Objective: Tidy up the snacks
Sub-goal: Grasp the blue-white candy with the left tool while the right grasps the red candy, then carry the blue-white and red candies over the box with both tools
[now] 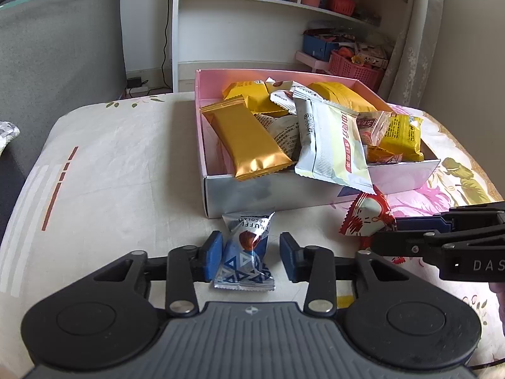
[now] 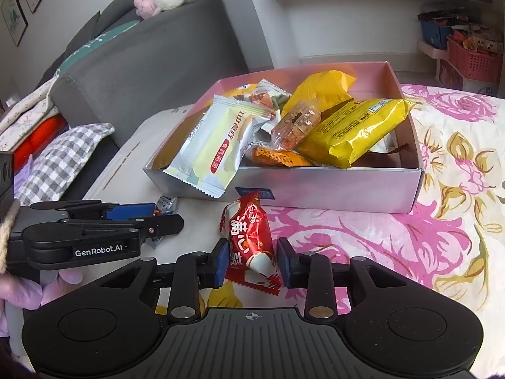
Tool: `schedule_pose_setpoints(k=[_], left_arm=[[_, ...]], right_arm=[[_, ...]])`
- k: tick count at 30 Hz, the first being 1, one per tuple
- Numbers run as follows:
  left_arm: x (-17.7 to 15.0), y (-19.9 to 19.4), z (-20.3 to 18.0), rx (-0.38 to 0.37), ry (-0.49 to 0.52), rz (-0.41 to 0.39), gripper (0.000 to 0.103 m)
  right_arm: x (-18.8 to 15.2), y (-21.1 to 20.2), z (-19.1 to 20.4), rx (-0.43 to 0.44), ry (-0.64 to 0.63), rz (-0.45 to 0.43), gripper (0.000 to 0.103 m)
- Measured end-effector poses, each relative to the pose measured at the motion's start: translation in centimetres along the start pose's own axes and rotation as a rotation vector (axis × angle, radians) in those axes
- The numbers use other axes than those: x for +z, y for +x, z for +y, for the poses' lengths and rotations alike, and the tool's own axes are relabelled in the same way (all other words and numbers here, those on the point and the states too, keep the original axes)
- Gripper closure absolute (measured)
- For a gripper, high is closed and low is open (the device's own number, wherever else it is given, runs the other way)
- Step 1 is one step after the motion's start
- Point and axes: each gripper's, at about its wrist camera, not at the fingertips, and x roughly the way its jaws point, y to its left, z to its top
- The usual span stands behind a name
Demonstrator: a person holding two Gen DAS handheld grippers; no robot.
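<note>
1. The blue truffle packet point(image 1: 244, 249) is lying on the cloth just in front of the pink box point(image 1: 407, 178), near its left corner, and the red candy packet point(image 2: 251, 246) is lying in front of the box's front wall, right of the blue one.
2. The left gripper point(image 1: 247, 254) is straddling the blue packet: one pad seems to be touching its left edge while the other is standing slightly clear, so the jaws are narrowed around it but not yet pinching it.
3. The right gripper point(image 2: 252, 260) is bracketing the lower half of the red packet in much the same way; the left pad looks in contact, and a sliver of gap is showing on the right.
4. Risk: both wrappers are slick and puffy, so a grip on the crimped edge alone could be letting a packet slide out on the way up.
5. Risk: the white packet point(image 2: 217, 148) is overhanging the box's front wall, and a careless lift toward the box could be knocking it off.
6. Risk: the grippers are working close beside each other in front of the box, so they could be colliding.
</note>
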Motion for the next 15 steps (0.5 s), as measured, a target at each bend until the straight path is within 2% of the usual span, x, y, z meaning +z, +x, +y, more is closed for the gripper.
schedule_pose_setpoints(k=[2,5,15], left_arm=[[0.0,0.01,-0.11,0.004,0.001,0.0,0.075],[0.05,0.0,-0.17,0.008,-0.002,0.002,0.079],[0.39,-0.16,-0.53,0.021,-0.005,0.023,0.082]], right_arm=[[-0.01,0.14,0.16,0.002,-0.007,0.0,0.064],[-0.03,0.31,0.44,-0.002,-0.023,-0.004,0.058],[-0.02,0.68,0.43,-0.026,-0.045,-0.015,0.058]])
